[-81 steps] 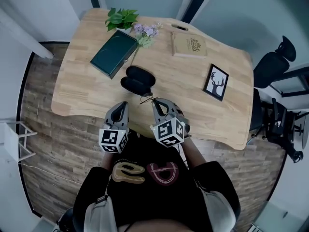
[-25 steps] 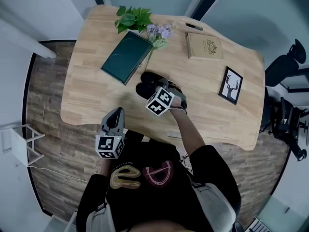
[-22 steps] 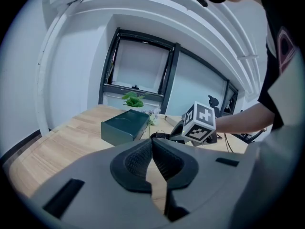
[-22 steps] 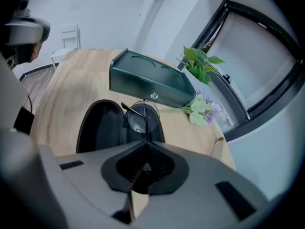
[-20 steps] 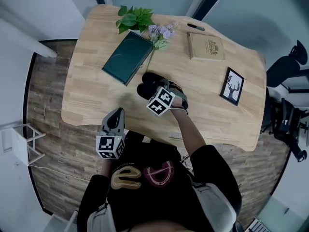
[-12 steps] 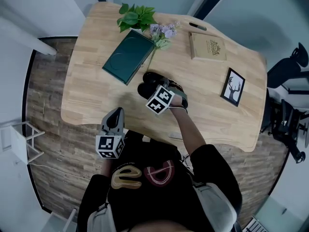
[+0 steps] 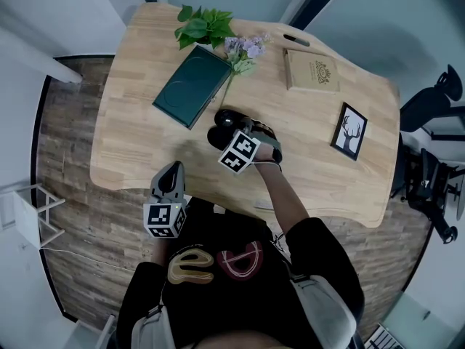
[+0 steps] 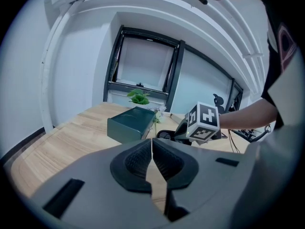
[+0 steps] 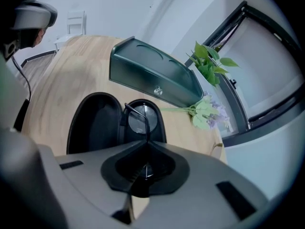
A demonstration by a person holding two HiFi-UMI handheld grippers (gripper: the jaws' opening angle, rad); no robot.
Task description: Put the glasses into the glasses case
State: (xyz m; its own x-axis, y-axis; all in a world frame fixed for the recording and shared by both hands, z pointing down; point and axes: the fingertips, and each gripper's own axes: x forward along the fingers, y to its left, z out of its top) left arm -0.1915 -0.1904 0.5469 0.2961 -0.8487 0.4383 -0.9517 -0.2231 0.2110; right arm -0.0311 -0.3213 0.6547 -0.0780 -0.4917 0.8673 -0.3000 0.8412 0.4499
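Note:
The black glasses case point(image 7: 220, 124) lies open on the wooden table point(image 7: 138, 144), just right of the green box. In the right gripper view its two halves show side by side, the left half point(image 9: 93, 123) empty. The glasses point(image 9: 141, 119) sit with one lens down in the right half, and a thin temple wire runs from them up into my jaws. My right gripper point(image 9: 146, 146) is shut on that wire and tilts steeply down over the case point(image 9: 143, 106). My left gripper point(image 7: 175, 168) hangs at the table's front edge, and its jaws point(image 8: 152, 145) are shut on nothing.
A dark green box point(image 7: 190, 86) lies left of the case, with a green plant point(image 7: 207, 26) and lavender sprigs point(image 7: 243, 49) behind it. A wooden plaque point(image 7: 312, 71) and a deer picture point(image 7: 349, 131) are at the right. An office chair point(image 7: 429, 100) stands off the table.
Since the earliest frame my right gripper has carried the glasses from the table's front edge out over the open case. Over the last second both grippers have hardly moved.

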